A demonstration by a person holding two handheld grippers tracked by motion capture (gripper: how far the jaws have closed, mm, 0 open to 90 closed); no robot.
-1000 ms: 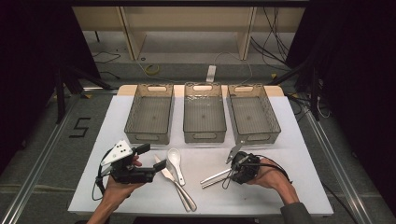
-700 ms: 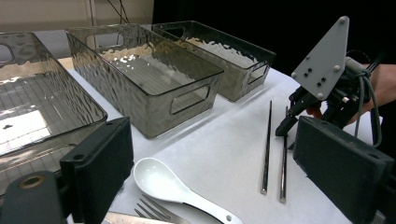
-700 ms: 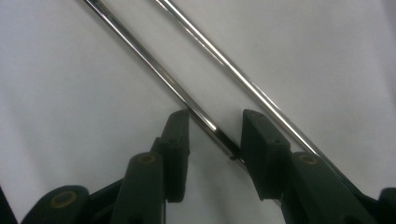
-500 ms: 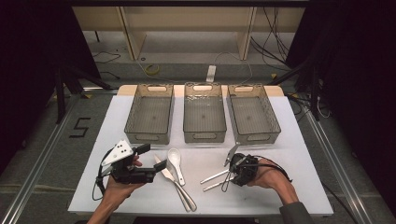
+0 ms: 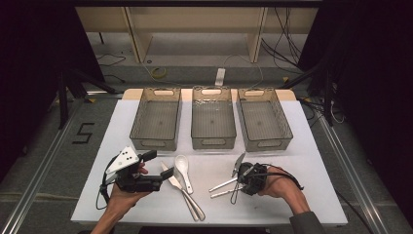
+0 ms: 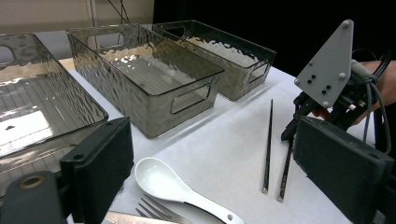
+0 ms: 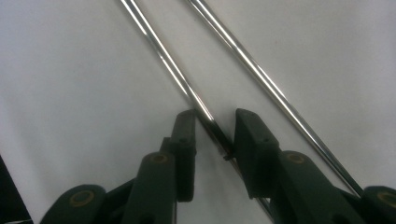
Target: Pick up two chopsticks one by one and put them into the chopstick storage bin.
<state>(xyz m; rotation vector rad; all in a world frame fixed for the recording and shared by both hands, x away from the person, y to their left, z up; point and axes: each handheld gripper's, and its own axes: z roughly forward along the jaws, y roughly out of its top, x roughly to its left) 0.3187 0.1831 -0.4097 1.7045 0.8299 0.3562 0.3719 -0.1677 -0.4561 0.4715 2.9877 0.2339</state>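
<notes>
The right hand-held gripper [image 7: 212,135] is set down over the nearer chopstick [image 7: 159,53] of two on the white tabletop [image 5: 311,161]. The rod's long axis runs from between the jaws toward 11 o'clock in the right gripper view. The jaws have just been closing and straddle it without yet clamping. The second chopstick [image 7: 261,79] lies parallel, just beside, at 2 o'clock. The left hand-held gripper [image 5: 158,165] rests released, well apart; its position is unchanged from earlier.

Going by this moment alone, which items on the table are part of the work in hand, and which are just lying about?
In hand:
- right gripper, jaws just closing around one metal chopstick
- second chopstick beside it

Lying about:
- white spoon
- fork
- three clear bins
- left gripper, jaws open, nothing between them
</notes>
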